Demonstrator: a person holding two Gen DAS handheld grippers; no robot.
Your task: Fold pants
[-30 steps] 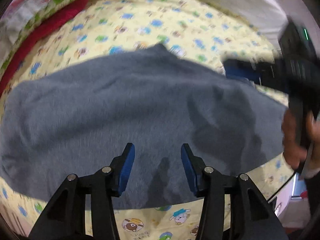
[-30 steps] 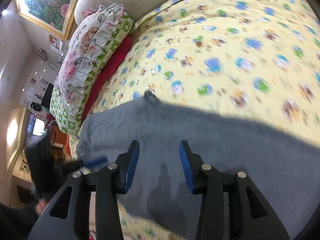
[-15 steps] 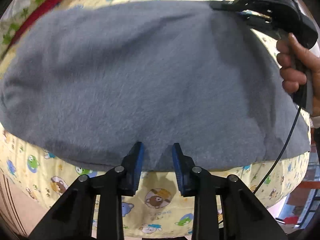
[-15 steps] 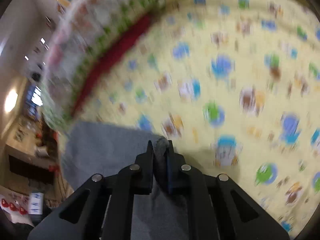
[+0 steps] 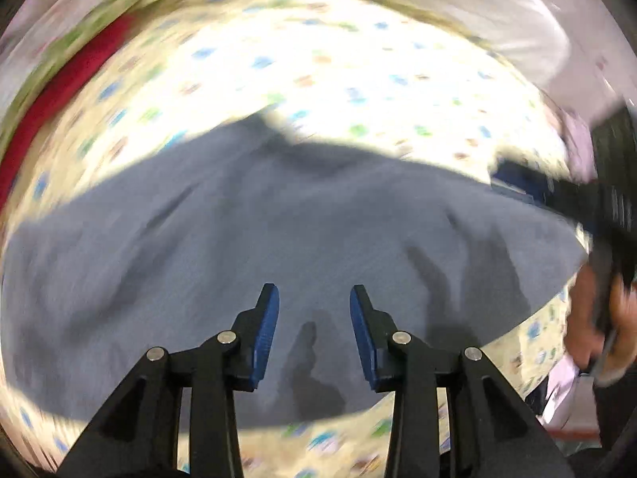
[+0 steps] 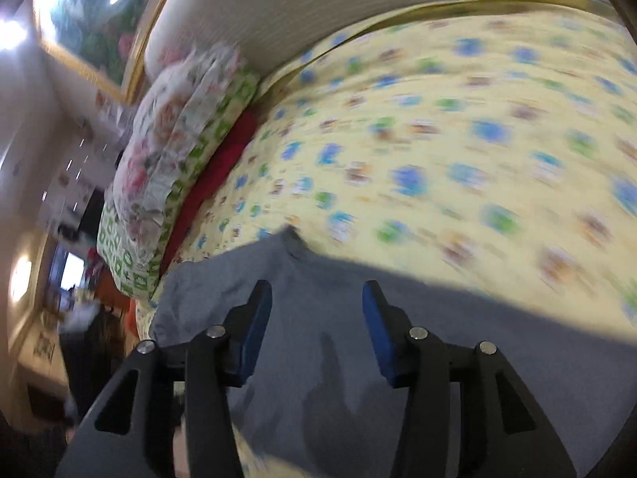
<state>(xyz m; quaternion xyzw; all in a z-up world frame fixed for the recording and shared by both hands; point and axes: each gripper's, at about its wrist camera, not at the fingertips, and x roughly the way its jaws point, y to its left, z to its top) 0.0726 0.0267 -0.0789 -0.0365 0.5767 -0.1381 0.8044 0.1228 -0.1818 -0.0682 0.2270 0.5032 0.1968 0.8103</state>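
Pants (image 5: 278, 239) flat; pillow (image 6: 175, 151) only in right view.

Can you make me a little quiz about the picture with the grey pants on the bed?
1. True or false: the left gripper is squeezing the soft grey fabric pants.
2. What do the pants lie on? A) a wooden floor B) the yellow bedsheet printed with cartoon animals C) a chair
3. Fill in: the right gripper has its blue-padded jaws ____.

Key
1. False. Its jaws are apart, with nothing between them.
2. B. The sheet shows all around the pants; a flowery ruffled pillow sits at the side.
3. Open, above the pants.
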